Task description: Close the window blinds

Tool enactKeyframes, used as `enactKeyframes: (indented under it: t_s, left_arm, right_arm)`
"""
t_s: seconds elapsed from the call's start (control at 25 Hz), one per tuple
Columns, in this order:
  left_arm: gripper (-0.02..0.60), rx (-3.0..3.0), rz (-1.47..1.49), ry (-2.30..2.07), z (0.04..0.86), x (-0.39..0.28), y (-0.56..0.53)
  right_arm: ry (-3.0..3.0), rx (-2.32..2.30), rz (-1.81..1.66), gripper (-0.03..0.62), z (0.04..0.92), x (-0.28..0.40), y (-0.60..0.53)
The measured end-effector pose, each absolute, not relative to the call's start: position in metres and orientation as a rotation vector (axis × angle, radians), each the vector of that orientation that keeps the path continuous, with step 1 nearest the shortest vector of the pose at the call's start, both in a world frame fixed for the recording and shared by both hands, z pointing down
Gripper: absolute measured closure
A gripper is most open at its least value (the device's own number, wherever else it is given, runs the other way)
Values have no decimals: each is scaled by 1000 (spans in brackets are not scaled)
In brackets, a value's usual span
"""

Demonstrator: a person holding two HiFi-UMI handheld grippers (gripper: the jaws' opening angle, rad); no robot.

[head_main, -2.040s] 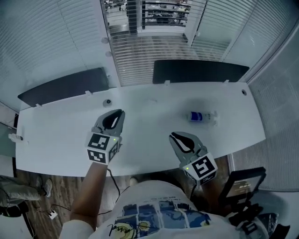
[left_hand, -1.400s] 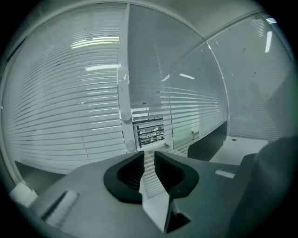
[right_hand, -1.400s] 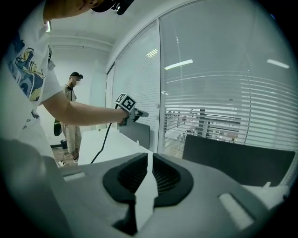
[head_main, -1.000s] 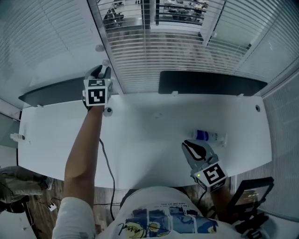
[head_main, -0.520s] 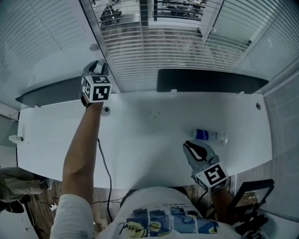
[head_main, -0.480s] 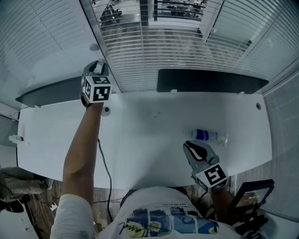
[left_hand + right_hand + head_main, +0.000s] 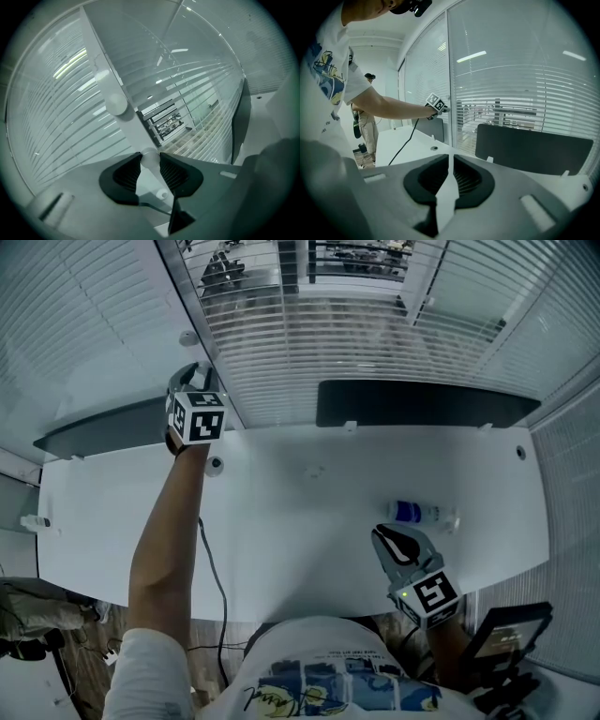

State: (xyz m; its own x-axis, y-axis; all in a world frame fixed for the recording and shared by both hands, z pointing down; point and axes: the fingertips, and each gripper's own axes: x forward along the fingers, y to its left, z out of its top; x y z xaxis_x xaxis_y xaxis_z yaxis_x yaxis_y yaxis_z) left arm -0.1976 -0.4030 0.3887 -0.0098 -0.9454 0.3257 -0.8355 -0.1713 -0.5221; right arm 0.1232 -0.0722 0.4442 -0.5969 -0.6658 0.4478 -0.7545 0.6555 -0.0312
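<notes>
Slatted blinds (image 7: 309,343) hang behind the glass beyond the white desk (image 7: 300,549). On the window post sit round white knobs: an upper knob (image 7: 116,103) and a lower knob (image 7: 149,156). My left gripper (image 7: 194,379) is stretched out to that post. In the left gripper view, the left gripper (image 7: 149,160) has the lower knob between its tips; its jaws have just been opening, and I see no pads pressing on it. My right gripper (image 7: 397,542) hangs over the desk's near edge, shut and empty, its jaws together in the right gripper view (image 7: 449,157).
A small bottle (image 7: 419,513) lies on the desk just beyond the right gripper. Two dark panels (image 7: 427,404) (image 7: 103,427) stand along the desk's far edge. A cable hole (image 7: 216,465) sits near the left arm. Another person (image 7: 365,126) stands off to the side.
Two seconds ago the left gripper hovered over the desk; it has since reached up to the window post and over the last second has barely shifted. The right gripper stays low by the bottle.
</notes>
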Motion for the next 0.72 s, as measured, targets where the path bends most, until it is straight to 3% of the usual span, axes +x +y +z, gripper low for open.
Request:
enactKeyframes:
  t_s: [0.36,0.72]
  left_arm:
    - [449,-2337,-630,2095,387,-202,-404]
    - [453,-2822,374,2437,392,-208,-405]
  right_arm:
    - [-2462,1090,280,572,441,117,-77]
    - [-2460,1087,296,572,445,118,-74]
